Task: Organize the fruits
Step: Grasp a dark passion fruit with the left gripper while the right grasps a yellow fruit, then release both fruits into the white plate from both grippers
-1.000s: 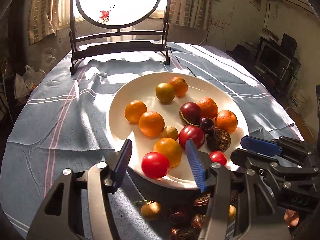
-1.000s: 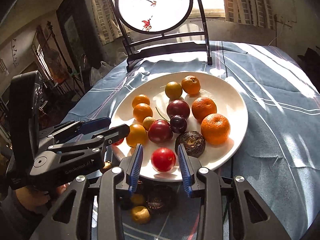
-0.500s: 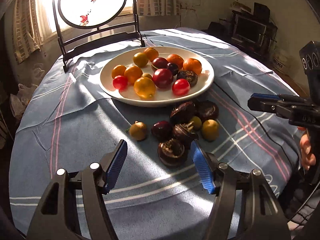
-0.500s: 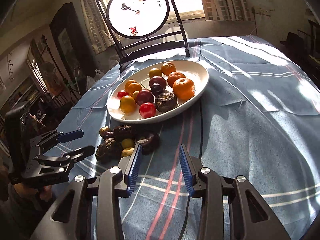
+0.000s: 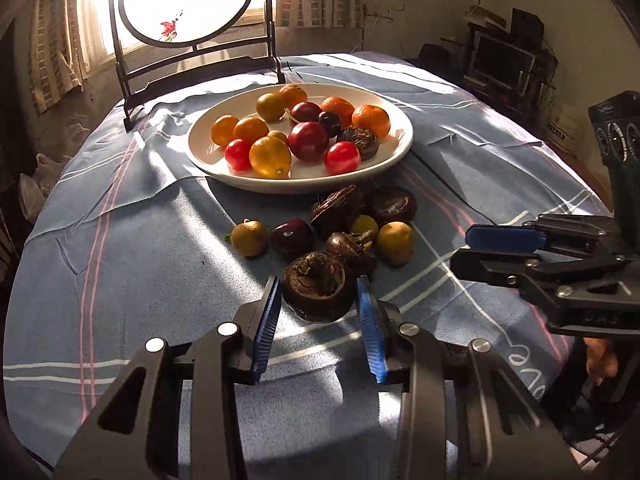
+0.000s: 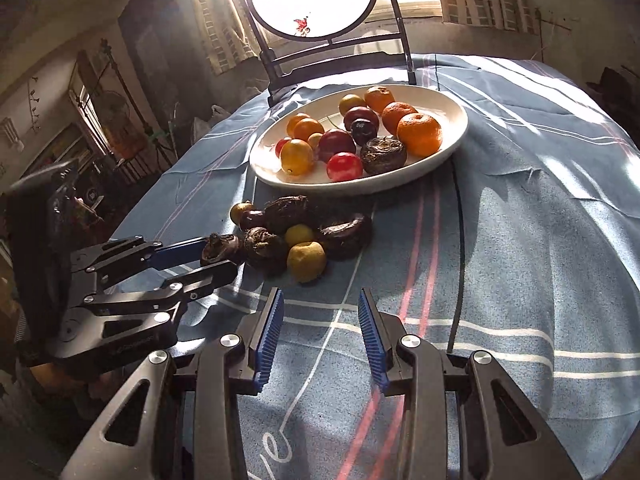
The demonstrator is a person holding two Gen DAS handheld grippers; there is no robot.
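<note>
A dark, rough-skinned fruit (image 5: pixel 318 286) lies on the bench in front of the plate (image 5: pixel 396 156), at the near edge of a loose cluster (image 5: pixel 352 224) still to be sorted. The left tool (image 5: pixel 318 312) is closing around it; earlier it stood wide. The right tool (image 6: pixel 320 328) hangs apart, empty, nearer than the cluster.

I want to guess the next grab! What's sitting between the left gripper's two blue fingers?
A dark, round water chestnut sits between the left gripper's closing jaws, seen in both views. Only bare blue tablecloth lies between the right gripper's fingers.
</note>
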